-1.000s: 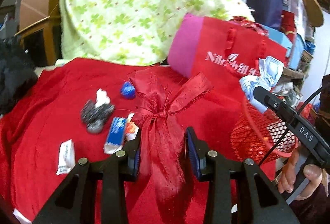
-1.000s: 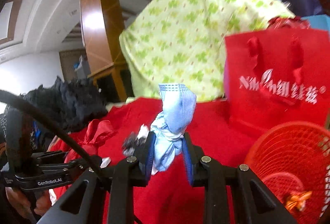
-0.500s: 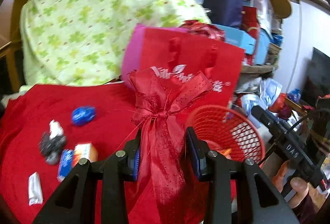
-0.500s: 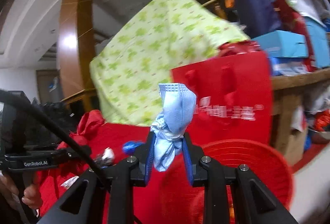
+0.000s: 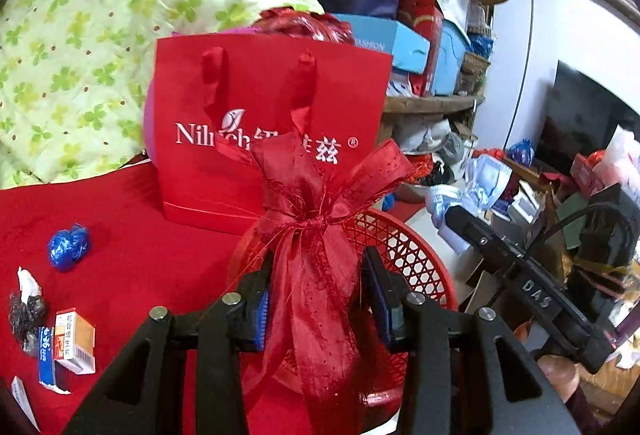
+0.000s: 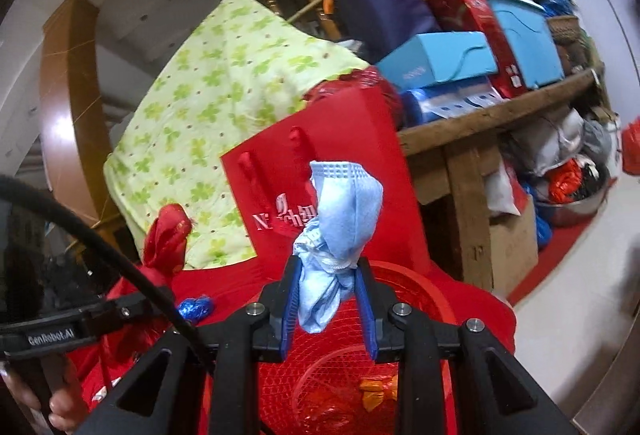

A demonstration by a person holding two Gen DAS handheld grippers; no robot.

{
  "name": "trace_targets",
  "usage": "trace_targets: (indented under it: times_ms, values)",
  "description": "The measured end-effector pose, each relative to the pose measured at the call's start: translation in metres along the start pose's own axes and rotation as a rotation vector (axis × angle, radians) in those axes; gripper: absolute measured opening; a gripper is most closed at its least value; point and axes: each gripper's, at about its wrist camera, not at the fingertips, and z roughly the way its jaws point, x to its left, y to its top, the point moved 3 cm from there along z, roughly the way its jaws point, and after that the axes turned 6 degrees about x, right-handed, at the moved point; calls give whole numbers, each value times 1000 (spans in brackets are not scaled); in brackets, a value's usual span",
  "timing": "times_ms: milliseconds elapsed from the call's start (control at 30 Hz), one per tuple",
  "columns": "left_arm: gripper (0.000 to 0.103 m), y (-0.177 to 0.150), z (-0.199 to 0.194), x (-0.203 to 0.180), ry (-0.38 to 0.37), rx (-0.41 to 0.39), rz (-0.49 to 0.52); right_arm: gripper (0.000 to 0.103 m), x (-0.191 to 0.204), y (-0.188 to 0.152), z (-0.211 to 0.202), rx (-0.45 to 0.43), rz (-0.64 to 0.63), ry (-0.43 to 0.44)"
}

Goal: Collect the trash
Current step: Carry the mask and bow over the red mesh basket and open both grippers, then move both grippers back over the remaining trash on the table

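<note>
Red ribbon bow stood upright between the left gripper pads, long axis vertical, loops up, tails hanging below, over the red mesh basket; the jaws were opening, and whether the pads still pressed it was hard to tell. Right gripper was clamped narrow on a crumpled blue face mask, upright too, above that basket. Blue foil ball lay on the red cloth

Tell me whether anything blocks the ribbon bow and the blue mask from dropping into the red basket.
Nothing visible does. The red ribbon bow and crumpled blue mask hang over the open red mesh basket.
</note>
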Motion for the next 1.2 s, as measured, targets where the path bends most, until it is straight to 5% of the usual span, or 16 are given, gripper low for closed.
trace_targets:
  times_ms: [167,333,467,600,1000,1200]
  values:
    - [67,-2,11,-4,70,1,27,30,-8,0,8,36,41,19]
    - [68,-7,4,9,102,-17,15,36,-9,-3,22,93,58,29]
    - [71,-22,-7,31,149,-6,-26,60,-1,-6,25,97,50,44]
    - [71,-49,-22,59,203,17,-70,60,16,-7,24,71,11,63]
    - [72,-174,-115,189,519,56,-342,65,142,-38,15,-28,-315,206]
    - [72,-215,-151,239,600,46,-479,67,201,-78,38,87,-425,281]
